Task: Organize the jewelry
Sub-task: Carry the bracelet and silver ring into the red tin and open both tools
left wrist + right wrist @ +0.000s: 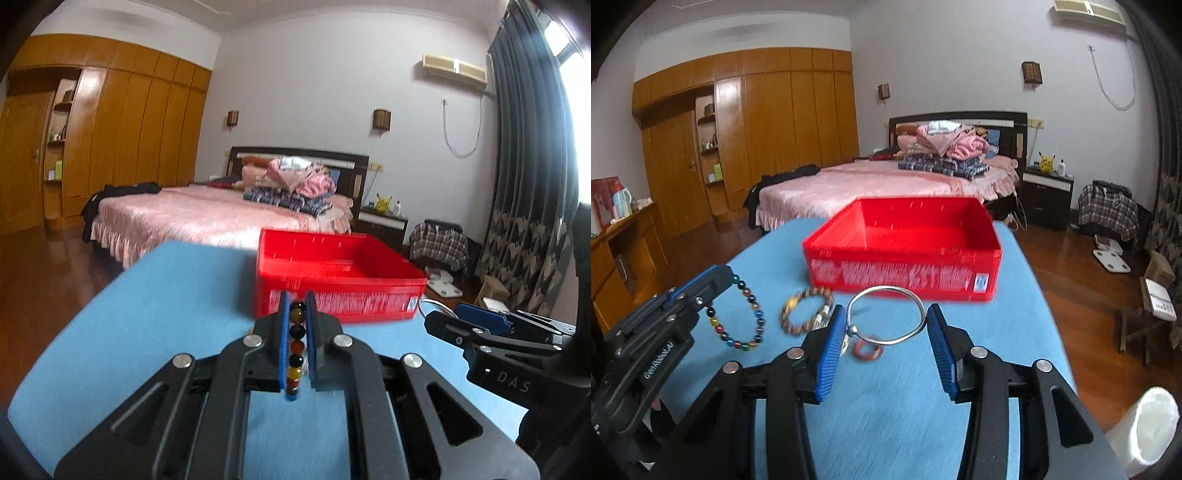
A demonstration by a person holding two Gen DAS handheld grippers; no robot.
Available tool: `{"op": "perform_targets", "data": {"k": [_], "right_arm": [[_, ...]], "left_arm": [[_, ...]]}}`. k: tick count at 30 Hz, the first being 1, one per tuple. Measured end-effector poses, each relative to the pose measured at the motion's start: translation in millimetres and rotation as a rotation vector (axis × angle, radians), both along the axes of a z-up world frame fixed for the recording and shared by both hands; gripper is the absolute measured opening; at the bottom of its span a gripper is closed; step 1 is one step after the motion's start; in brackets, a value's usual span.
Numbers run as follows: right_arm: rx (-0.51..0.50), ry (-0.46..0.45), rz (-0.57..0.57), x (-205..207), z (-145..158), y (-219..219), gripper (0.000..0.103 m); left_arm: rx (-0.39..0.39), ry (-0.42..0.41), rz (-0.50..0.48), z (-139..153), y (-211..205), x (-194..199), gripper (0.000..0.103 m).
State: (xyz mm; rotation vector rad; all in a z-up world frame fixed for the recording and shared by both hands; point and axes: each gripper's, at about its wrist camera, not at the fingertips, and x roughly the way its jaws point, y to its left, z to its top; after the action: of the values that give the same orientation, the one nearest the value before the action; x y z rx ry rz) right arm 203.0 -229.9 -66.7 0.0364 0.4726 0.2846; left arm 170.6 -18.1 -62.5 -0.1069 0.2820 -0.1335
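Four pieces of jewelry in sight, one container, two grippers. Piece one: a multicoloured glass-bead bracelet (740,312), clenched between the blue pads of the left gripper (297,334), hanging as a loop clear of the blue tabletop (897,417); in the left wrist view its beads stand in a single column between the nearly closed pads. Piece two: a thin silver metal bangle (886,315) with a small ball at its joint, spanned across the right gripper (886,345), its rim meeting both blue ribbed pads, so the gripper grasps it at a half-wide opening, raised above the cloth. Piece three: a brown wooden-bead bracelet (805,312) with one yellow bead, lying flat on the tabletop just left of the right gripper's left finger. Piece four: a small reddish-orange ring-shaped piece (867,350), blurred, lying on the tabletop below the bangle; its material cannot be told. Container: one shallow red rectangular plastic box (905,273), open-topped, at the tabletop's far end beyond both grippers; the visible part of its floor shows no jewelry. All four pieces are outside the box.
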Motion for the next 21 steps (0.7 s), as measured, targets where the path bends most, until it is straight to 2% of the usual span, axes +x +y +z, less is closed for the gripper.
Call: {"op": "perform_targets", "data": {"k": [7,11,15,21], "right_arm": [[-0.015,-0.066,-0.009,44.8,32.9,-6.6,0.045],[0.005,-0.076,-0.011,74.9,41.4,-10.9,0.045],[0.022,-0.078,-0.015,105.0,44.2,-14.9,0.045],[0.052,-0.039,-0.027,148.0,31.5,-20.0,0.045]], "left_arm": [[-0.034,-0.079,-0.017,38.2,-10.6,43.9,0.006],[-0.053,-0.103,-0.029,54.3,-17.8,74.4,0.006],[-0.055,-0.092,-0.051,61.1,-25.2,109.1,0.007],[-0.051,-0.026,-0.065,49.0,-24.9,154.4,0.007]]}}
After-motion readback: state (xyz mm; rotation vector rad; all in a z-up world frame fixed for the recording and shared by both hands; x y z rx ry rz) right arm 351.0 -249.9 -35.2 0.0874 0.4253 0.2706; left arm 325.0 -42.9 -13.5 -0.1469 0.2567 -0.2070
